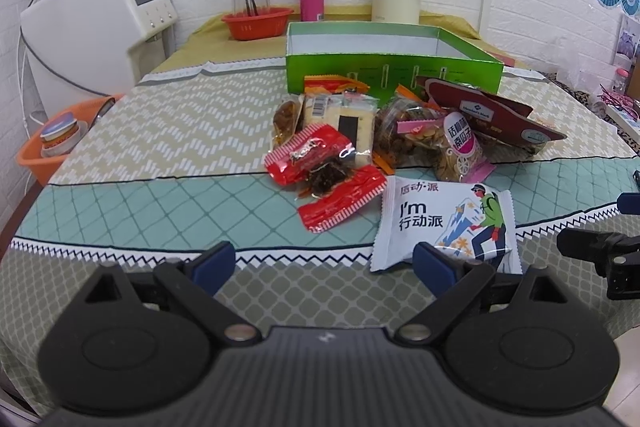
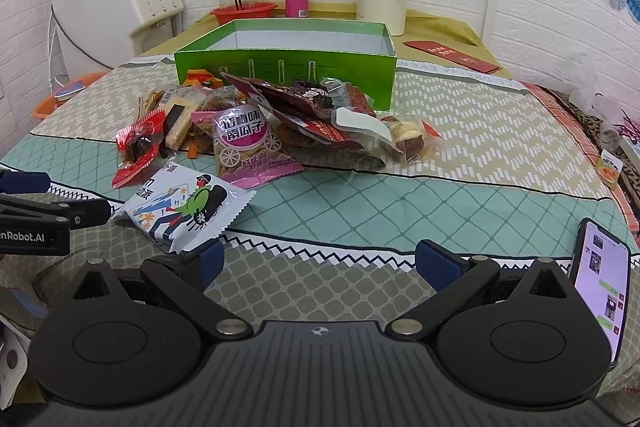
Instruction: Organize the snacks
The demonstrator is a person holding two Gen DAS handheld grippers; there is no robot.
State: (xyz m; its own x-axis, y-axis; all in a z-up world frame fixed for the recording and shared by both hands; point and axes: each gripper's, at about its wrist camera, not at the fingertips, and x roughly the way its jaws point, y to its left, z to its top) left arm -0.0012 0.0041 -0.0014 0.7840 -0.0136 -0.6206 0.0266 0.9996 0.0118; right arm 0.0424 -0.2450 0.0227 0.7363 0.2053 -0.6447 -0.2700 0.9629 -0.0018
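counter (image 2: 460, 187): cloth-covered, wide open stretch on the right side, bare strip along the near edge too
green box (image 2: 280, 63): open top, sits behind the snack pile with its front wall right up against it, looks empty as far as I can see
snack pile (image 2: 288, 119): heaped mid-counter, bags overlapping
white packet (image 1: 444, 223): lies nearest the front edge, off the pile, its near edge just past the left fingers
phone (image 2: 600, 287): propped by the right front edge
left gripper (image 1: 324, 261): fingers spread wide, holding nothing
right gripper (image 2: 318, 261): same, wide and empty
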